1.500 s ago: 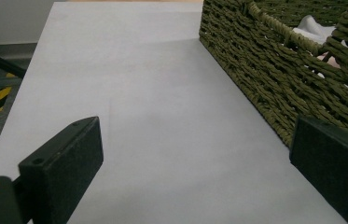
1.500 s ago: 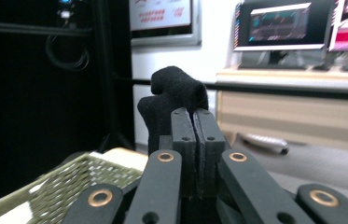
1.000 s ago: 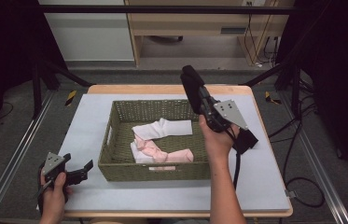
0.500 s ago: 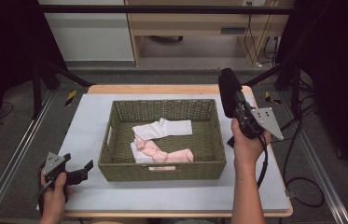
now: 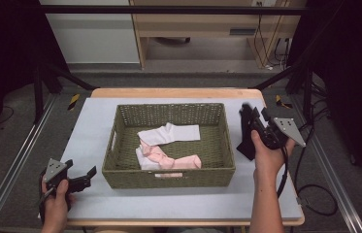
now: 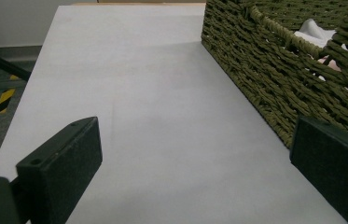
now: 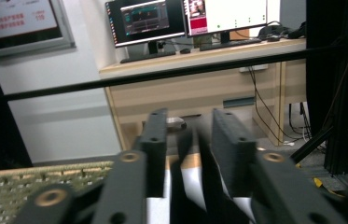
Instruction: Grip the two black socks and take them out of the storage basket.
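Pink cloth (image 5: 173, 159) partly overlay white cloth (image 5: 145, 160) near basket's (image 5: 169, 177) front wall. Left gripper view: basket cut off at right edge, contents mostly hidden behind its wall (image 6: 274, 88).

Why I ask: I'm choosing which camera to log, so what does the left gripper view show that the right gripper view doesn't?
Left gripper view alone: the bare table mat, the white cloth peeking over the basket rim, and that gripper's jaws standing wide apart. Right gripper view alone: two monitors on a desk, a black bar, and the right gripper with a narrow gap and nothing between its jaws. Both share the woven basket.
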`<action>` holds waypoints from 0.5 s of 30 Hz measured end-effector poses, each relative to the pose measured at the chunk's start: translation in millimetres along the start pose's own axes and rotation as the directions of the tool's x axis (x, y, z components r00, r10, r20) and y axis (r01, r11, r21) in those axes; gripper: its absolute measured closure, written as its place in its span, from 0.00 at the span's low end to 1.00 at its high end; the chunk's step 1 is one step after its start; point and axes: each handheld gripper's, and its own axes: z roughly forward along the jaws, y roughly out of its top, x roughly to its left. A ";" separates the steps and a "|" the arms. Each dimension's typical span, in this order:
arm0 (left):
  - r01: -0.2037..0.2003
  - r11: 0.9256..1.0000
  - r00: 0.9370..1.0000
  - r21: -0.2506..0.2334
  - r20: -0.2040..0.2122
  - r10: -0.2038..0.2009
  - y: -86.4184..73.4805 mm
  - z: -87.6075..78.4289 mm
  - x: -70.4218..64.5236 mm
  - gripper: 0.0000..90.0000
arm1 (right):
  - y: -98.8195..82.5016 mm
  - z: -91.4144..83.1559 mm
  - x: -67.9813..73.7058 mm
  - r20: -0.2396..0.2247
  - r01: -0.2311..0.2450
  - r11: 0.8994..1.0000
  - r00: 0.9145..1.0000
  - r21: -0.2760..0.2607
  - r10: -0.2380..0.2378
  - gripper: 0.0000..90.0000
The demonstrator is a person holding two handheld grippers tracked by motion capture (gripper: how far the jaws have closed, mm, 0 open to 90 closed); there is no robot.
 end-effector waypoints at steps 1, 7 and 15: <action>-0.005 1.000 1.000 -0.002 0.000 0.005 -0.1 -0.4 -0.2 0.03 | 0.0 -1.6 -0.2 -0.002 -0.001 1.000 1.000 0.004 0.001 0.60; -0.007 1.000 1.000 -0.005 -0.001 0.007 -0.3 -0.5 -0.8 0.03 | -1.6 -17.6 -5.1 -0.038 -0.014 0.999 0.999 0.033 0.015 0.46; -0.022 1.000 1.000 -0.008 -0.007 0.022 -0.5 -1.1 -2.0 0.03 | -10.7 -45.2 -22.4 -0.067 -0.001 0.999 0.998 0.041 0.003 0.27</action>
